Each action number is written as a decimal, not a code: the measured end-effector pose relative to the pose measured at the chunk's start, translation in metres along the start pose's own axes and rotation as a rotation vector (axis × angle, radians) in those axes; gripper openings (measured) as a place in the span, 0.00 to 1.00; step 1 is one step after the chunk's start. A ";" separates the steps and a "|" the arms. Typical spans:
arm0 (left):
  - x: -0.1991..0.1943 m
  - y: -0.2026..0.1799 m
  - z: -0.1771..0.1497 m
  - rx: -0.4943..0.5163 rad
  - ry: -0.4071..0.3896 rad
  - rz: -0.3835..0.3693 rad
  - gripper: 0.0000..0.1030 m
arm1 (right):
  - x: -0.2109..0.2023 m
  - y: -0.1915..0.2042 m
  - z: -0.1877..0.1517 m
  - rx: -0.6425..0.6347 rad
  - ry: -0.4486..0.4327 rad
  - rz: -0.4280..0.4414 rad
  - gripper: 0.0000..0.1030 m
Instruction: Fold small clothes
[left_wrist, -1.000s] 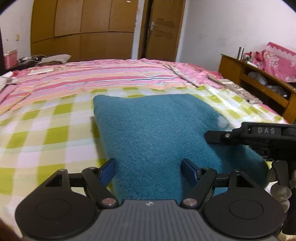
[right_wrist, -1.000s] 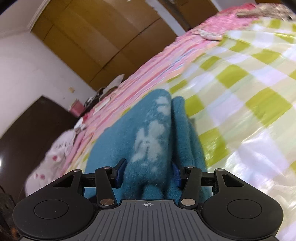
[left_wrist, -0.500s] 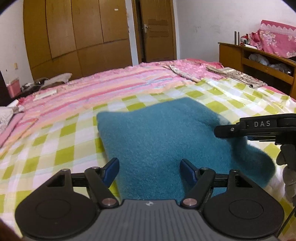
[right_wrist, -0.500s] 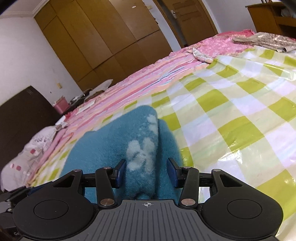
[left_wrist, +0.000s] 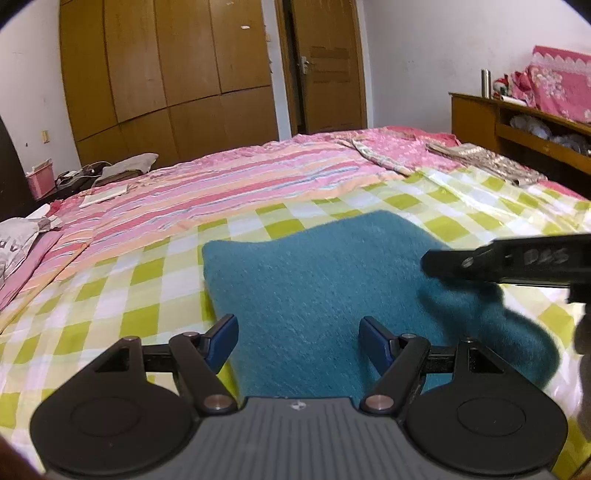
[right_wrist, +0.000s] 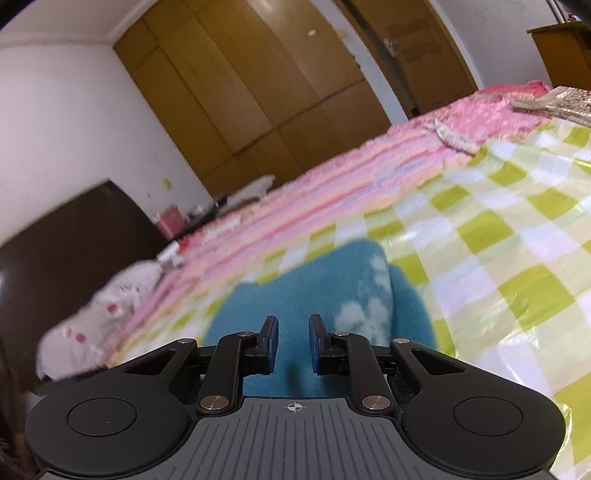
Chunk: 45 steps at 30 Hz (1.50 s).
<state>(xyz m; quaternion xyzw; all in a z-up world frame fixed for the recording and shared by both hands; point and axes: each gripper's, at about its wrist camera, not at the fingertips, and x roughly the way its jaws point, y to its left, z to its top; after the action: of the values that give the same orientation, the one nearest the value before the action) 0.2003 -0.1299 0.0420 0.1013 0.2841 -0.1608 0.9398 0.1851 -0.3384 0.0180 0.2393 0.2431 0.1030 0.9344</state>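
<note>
We saw the folded teal garment (left_wrist: 325, 291) lying on the green-checked sheet (left_wrist: 122, 295), directly at twelve o'clock of our left gripper (left_wrist: 298, 334), whose fingers stood wide apart. Our right gripper (right_wrist: 293, 341) was narrowed over the cloth, a gap remaining, gripping nothing.

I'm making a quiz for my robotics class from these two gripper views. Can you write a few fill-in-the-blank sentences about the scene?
1. The folded garment lying on the bed is ____ in colour.
2. It rests on a sheet checked in white and ____.
3. The left gripper has its jaws wide ____.
4. The garment shows ____ patches in the right wrist view.

Missing words: teal; green; open; white
</note>
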 end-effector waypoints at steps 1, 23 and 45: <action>0.002 -0.001 -0.001 0.004 0.006 -0.003 0.75 | 0.004 -0.001 -0.002 -0.009 0.010 -0.029 0.00; -0.031 0.002 -0.031 -0.076 0.032 0.020 0.77 | -0.020 0.015 -0.016 -0.092 0.030 -0.124 0.07; -0.049 -0.012 -0.058 -0.095 0.115 0.012 0.76 | -0.076 0.028 -0.069 -0.111 0.038 -0.244 0.12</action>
<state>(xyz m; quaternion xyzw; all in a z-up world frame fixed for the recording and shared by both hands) 0.1278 -0.1130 0.0209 0.0673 0.3444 -0.1355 0.9265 0.0831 -0.3102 0.0092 0.1539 0.2818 0.0064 0.9470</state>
